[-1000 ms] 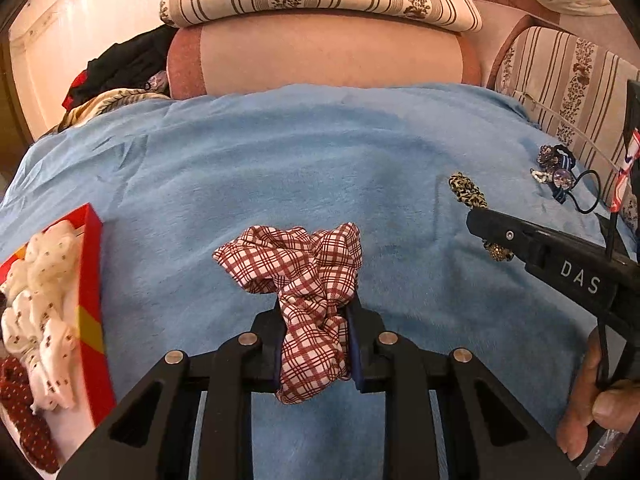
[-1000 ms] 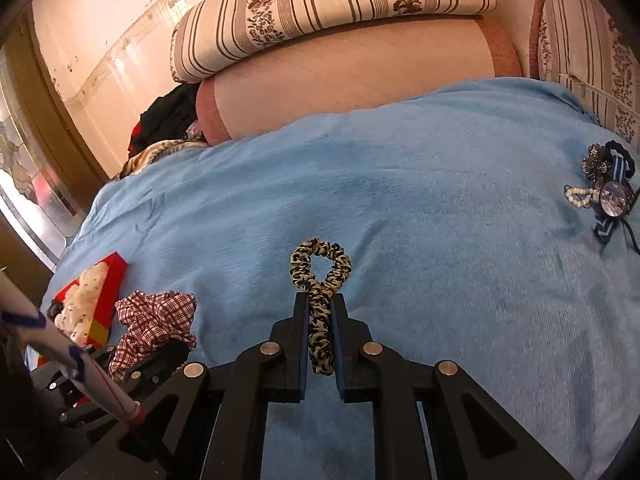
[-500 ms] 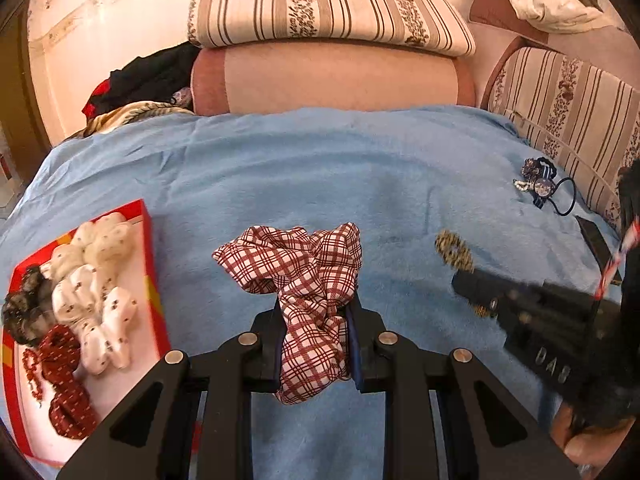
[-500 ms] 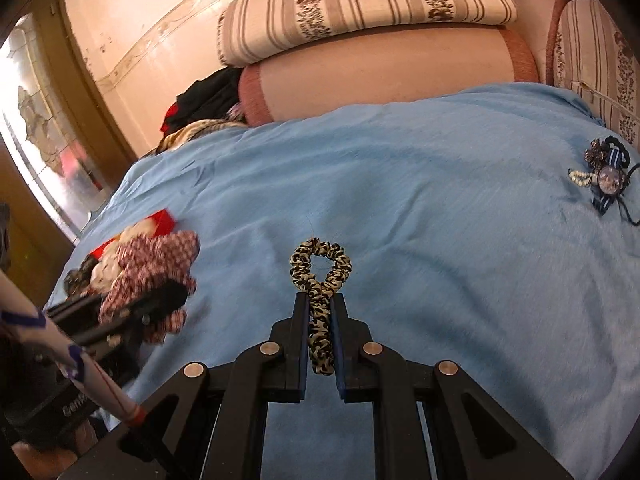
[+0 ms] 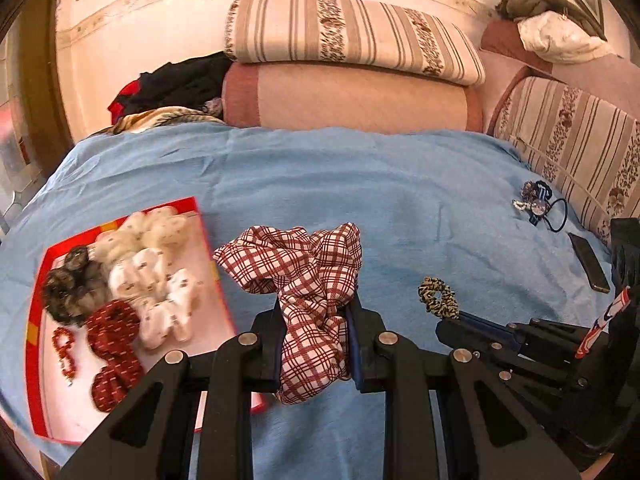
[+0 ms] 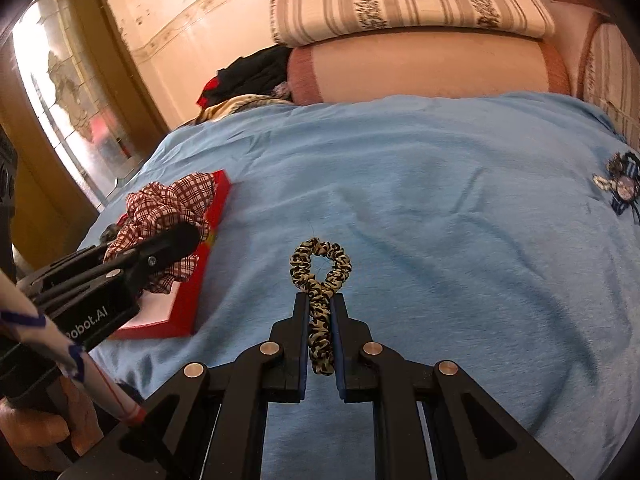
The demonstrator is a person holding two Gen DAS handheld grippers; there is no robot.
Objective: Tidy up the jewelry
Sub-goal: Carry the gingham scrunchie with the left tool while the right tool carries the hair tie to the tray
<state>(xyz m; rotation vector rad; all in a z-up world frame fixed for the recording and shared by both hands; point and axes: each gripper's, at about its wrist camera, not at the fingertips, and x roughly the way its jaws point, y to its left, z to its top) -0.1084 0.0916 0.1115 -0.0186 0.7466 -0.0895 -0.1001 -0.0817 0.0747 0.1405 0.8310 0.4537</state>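
Note:
My left gripper [image 5: 314, 312] is shut on a red-and-white plaid scrunchie [image 5: 304, 264] and holds it above the blue blanket, just right of a red tray [image 5: 36, 320]. The tray holds white dotted, dark grey and dark red scrunchies and a red bead bracelet [image 5: 64, 350]. My right gripper [image 6: 320, 304] is shut on a leopard-print scrunchie [image 6: 320, 268] above the blanket. The right wrist view shows the plaid scrunchie [image 6: 168, 208] and left gripper [image 6: 172, 240] over the tray [image 6: 188, 304]. The leopard scrunchie [image 5: 438, 298] shows in the left wrist view too.
A small heap of hair ties and beads [image 5: 536, 204] lies at the blanket's right side [image 6: 622, 188]. A dark phone [image 5: 590, 262] lies near the right edge. Striped and pink cushions [image 5: 352, 80] line the back. Dark clothes [image 5: 176, 84] sit at the back left.
Both grippers have moved left toward the red tray, each still holding its scrunchie. The tray is now much nearer the left gripper and fully in view.

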